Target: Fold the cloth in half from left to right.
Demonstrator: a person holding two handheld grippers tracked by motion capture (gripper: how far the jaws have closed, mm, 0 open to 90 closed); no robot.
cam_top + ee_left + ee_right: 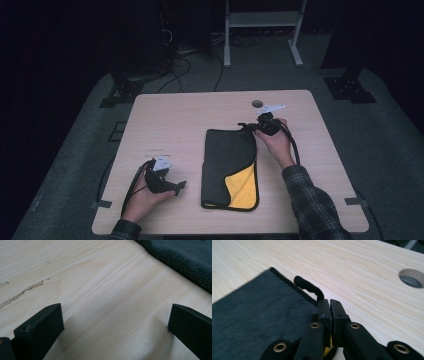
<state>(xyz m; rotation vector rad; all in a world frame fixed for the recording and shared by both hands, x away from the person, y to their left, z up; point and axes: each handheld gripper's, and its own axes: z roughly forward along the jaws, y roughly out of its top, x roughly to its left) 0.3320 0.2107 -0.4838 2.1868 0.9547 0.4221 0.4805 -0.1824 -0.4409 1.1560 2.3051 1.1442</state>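
From the high view we see a dark grey cloth [229,165] lying folded on the light wooden desk [170,120], a little right of the middle, with its yellow underside [243,187] turned up at the near right corner. The right gripper [248,127] sits at the cloth's far right corner, the person's hand wrapped around it and a plaid sleeve [312,200] coming in from the near edge. The left gripper [181,187] rests on the desk at the near left, just beside the cloth but apart from it. A round hole [257,104] shows in the desk near the far edge.

In the left gripper view we look along two black jaws spread wide over bare wood, nothing between them; the grey cloth [185,257] lies off at the far right.

In the right gripper view the jaws are pressed together, pinching the cloth's [259,320] corner edge, a sliver of yellow peeking out beneath them. A black loop [308,286] sticks up from the cloth's hem just beyond the tips, and the hole [412,278] sits at the far right.
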